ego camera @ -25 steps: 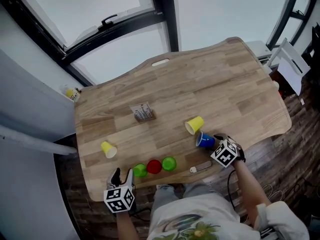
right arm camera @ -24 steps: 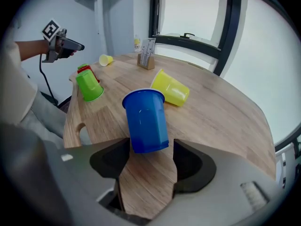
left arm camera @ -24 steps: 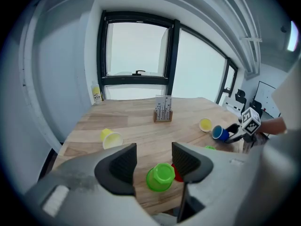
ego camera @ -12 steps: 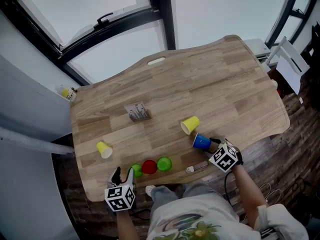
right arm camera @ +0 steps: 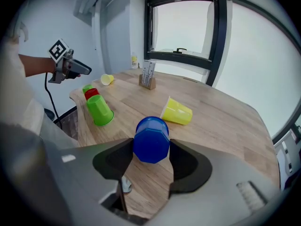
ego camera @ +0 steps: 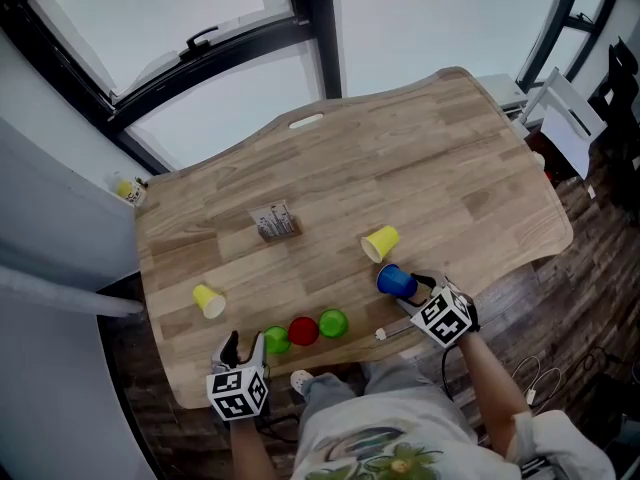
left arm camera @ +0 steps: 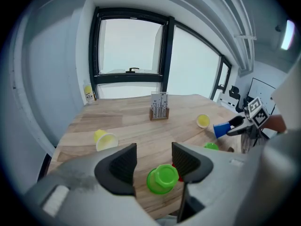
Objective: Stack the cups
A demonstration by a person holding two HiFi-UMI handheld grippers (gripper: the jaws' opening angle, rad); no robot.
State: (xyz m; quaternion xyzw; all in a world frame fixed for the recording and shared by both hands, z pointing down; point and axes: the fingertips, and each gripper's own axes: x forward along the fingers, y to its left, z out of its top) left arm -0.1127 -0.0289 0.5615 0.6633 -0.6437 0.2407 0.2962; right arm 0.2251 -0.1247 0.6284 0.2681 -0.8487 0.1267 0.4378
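My right gripper (ego camera: 411, 286) is shut on a blue cup (right arm camera: 151, 139); its jaws have just been closing with that cup between them, and the pads press its sides. It holds the cup on its side just off the wooden table (ego camera: 450, 148). A yellow cup (ego camera: 380, 243) lies tipped over just beyond. Near the front edge stand a green cup (ego camera: 277, 340), a red cup (ego camera: 303, 331) and another green cup (ego camera: 334, 323), all upside down. My left gripper (left arm camera: 154, 161) hangs open over the left green cup (left arm camera: 162, 178), not touching it. Another yellow cup (ego camera: 208, 300) lies at the left.
A small card holder (ego camera: 273, 221) stands mid-table. A short pen-like object (ego camera: 398, 329) lies at the front edge by my right gripper. A yellow bottle (ego camera: 125, 188) sits on the sill at the far left, below the windows. Dark floor surrounds the table.
My right gripper has closed on the blue cup and lifted it slightly off the table. The left gripper has stayed over the green cup.
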